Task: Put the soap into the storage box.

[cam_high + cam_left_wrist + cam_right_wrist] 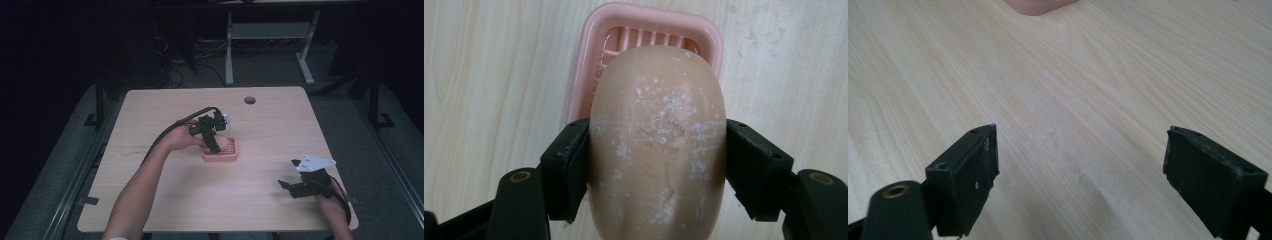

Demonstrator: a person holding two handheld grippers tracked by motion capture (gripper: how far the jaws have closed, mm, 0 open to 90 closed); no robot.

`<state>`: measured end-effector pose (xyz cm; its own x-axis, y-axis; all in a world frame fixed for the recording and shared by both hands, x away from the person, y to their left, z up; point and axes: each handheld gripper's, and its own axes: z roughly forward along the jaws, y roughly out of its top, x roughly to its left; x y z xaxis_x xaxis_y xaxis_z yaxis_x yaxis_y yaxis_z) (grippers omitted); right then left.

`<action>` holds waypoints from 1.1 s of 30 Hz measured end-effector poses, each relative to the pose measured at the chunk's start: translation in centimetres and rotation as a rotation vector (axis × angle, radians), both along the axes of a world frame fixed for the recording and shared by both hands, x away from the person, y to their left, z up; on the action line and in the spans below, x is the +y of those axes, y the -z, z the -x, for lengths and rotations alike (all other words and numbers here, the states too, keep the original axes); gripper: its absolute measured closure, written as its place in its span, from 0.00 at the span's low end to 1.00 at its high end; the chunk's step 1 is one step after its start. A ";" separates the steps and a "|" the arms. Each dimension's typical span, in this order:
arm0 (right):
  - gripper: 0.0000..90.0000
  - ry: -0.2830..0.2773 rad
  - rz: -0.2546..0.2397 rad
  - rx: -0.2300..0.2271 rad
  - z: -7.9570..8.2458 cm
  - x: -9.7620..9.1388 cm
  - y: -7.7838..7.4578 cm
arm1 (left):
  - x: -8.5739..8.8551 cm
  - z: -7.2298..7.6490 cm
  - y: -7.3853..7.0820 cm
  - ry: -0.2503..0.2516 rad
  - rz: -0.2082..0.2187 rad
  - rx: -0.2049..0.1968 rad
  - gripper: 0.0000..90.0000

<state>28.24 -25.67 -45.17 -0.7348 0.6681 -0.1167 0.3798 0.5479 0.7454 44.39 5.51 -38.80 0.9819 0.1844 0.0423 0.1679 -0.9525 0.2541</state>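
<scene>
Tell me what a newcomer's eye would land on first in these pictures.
First, the tan bar of soap, flecked with white, clamped between the jaws of the left gripper over the pink soap dish at the middle of the wooden table. Next, the right gripper, jaws wide apart with nothing between them, low over bare wood near the table's right front corner.

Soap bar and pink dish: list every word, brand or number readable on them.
No text can be read. The soap bar, clamped in the left gripper, bears faint pressed marks, too worn and blurred to read. The pink dish carries no lettering.
</scene>
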 end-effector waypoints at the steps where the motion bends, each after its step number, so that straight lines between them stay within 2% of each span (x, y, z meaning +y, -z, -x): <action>1: 0.16 0.000 0.000 0.000 0.0 0.0 0.0 | 0.0 -0.1 0.1 -0.003 0.001 0.003 0.35; 10: 0.16 -0.001 -0.004 0.001 0.0 0.0 0.0 | -0.7 -0.4 0.8 0.006 0.001 0.008 0.35; 17: 0.16 -0.002 -0.002 0.003 0.0 0.0 0.0 | -0.8 -0.9 1.4 -0.020 0.011 0.017 0.35; 33: 0.16 0.002 -0.008 0.006 -0.1 0.0 0.0 | -1.5 -1.2 2.4 -0.010 0.007 0.033 0.35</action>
